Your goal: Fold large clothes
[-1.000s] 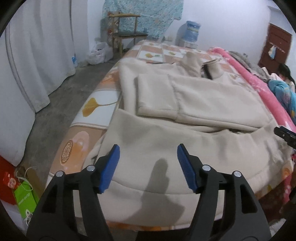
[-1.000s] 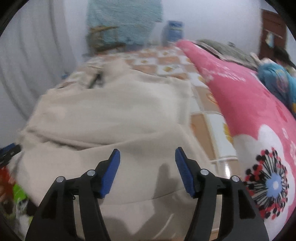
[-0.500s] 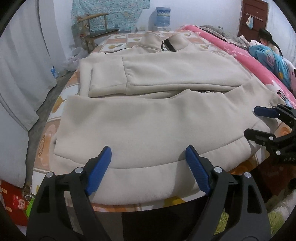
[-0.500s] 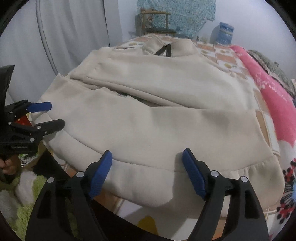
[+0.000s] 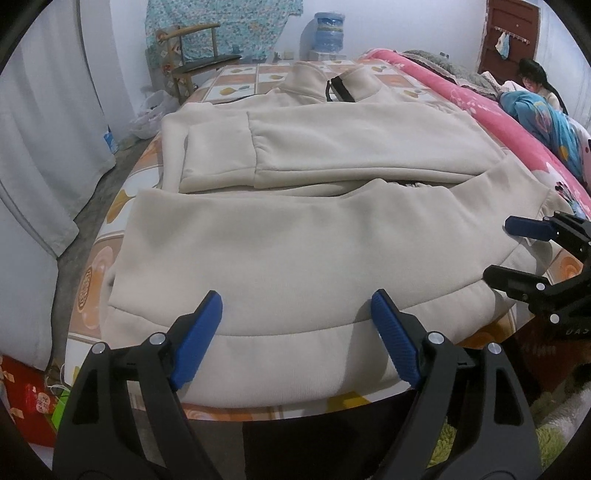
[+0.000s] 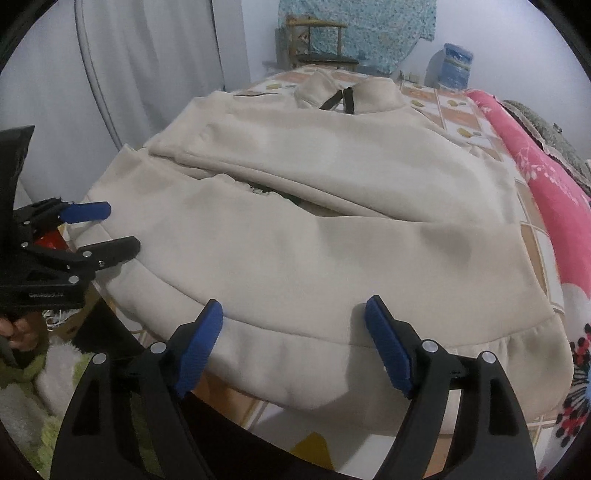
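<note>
Because the cream sweatshirt point(image 5: 295, 236) is thick fleece, I judge it soft and floppy, fairly heavy for cloth, not slippery and not fragile; it will sag and drag when lifted from one spot, so it wants two holds well apart. It lies spread across the bed point(image 5: 236, 79), collar point(image 5: 334, 79) at the far end, both sleeves folded across the chest, and the lower part doubled up toward me so the ribbed hem point(image 5: 280, 354) runs along the near edge. My left fingers point(image 5: 297, 339) have just been opening and stand wide apart over that hem, holding nothing; my right fingers point(image 6: 293, 341) have done the same further along it, also empty, with only cloth lying beneath the gap. I would take hold at the hem band near its two corners, where the stitched double layer gives a firm bite, gathering all layers so the sleeves do not slip out. To the right lies a pink quilt point(image 5: 476, 110) beside the garment's far side, with a person point(image 5: 532, 81) resting beyond it; a chair point(image 5: 199, 62) and a water bottle point(image 5: 327, 31) stand past the bed, well apart. Nothing lies on the sweatshirt itself.
</note>
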Demonstrator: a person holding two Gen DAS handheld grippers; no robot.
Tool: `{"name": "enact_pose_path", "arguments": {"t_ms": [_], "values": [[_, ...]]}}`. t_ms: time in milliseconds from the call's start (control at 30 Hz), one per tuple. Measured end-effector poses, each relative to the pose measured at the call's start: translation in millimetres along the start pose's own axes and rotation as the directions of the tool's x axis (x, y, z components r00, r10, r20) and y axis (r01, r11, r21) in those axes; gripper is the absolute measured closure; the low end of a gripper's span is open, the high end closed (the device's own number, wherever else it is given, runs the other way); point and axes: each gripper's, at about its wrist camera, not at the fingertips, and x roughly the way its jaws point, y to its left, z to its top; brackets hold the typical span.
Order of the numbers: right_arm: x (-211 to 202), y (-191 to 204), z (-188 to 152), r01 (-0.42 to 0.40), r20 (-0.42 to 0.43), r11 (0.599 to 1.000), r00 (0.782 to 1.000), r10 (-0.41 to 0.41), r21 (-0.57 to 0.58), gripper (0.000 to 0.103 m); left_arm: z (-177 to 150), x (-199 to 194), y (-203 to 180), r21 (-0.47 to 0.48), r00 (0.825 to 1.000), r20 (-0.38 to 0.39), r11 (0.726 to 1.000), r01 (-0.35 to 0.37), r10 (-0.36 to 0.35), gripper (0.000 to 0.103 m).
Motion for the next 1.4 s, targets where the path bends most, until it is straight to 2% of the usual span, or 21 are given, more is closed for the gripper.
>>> {"name": "enact_pose_path", "arguments": {"t_ms": [200,500,1133,1400], "values": [[-13.0,-7.3,7.1,0.001,0.04,1.0,0.999,-0.002,0.028,0.024,8.8,-5.9,7.0,-0.022,1.0,0.024,1.0,-0.014,0.015,0.024],[-11.7,-21.7,12.9,0.025,0.045,0.995,0.999,-0.029,0.091,0.021,17.9,8.2,16.9,-0.074,0.998,-0.029,0.996,-0.056,0.054,0.024],[1.8,-47.5,11.5,0.045,-0.012,0.977,0.999,-0.043,0.207,0.02,20.5,16.9,16.0,-0.074,0.995,-0.06,0.993,-0.089,0.084,0.019],[6.8,-48.6,10.9,0.044,-0.02,0.977,0.999,-0.041,0.209,0.018,21.4,18.2,18.8,-0.077,0.994,-0.065,0.993,-0.089,0.084,0.017]]}}
